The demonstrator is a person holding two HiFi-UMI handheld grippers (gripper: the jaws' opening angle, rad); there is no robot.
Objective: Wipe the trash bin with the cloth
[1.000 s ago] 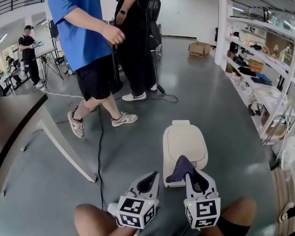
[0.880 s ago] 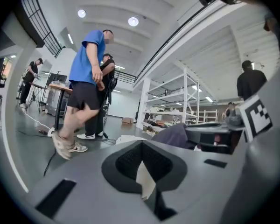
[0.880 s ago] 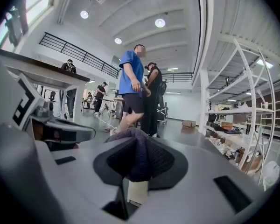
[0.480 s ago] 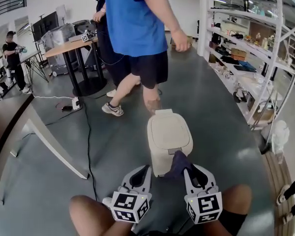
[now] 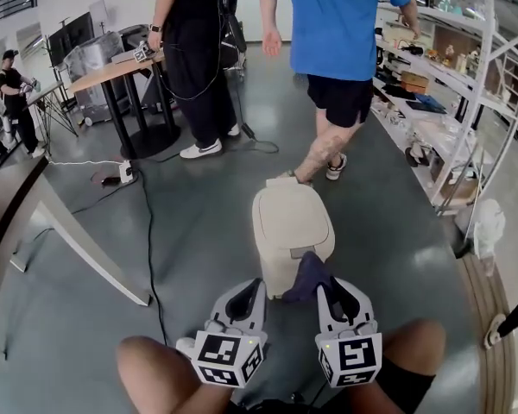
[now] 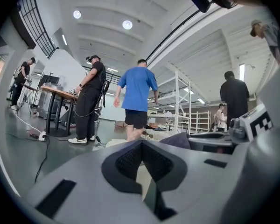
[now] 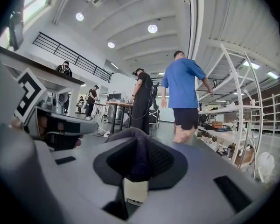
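Note:
A cream lidded trash bin [image 5: 289, 227] stands on the grey floor just ahead of both grippers. My right gripper [image 5: 320, 283] is shut on a dark purple cloth [image 5: 306, 276] that rests against the bin's near edge. In the right gripper view the cloth [image 7: 138, 158] bunches between the jaws of the right gripper [image 7: 139, 146], and the bin [image 7: 135, 190] shows pale below. My left gripper [image 5: 256, 283] hangs beside the bin's near left corner, shut and empty. From the left gripper [image 6: 142, 143] view the cloth [image 6: 179, 139] lies to the right.
A person in a blue shirt [image 5: 344, 24] walks right behind the bin; another in black [image 5: 190, 50] stands by a round-based table. A slanted white table leg [image 5: 91, 253] and a floor cable [image 5: 147, 231] lie left. Metal shelves [image 5: 466, 102] line the right.
The person in blue has walked from left of the bin to behind it. The bin now sits closer under the grippers; the right gripper still holds the cloth.

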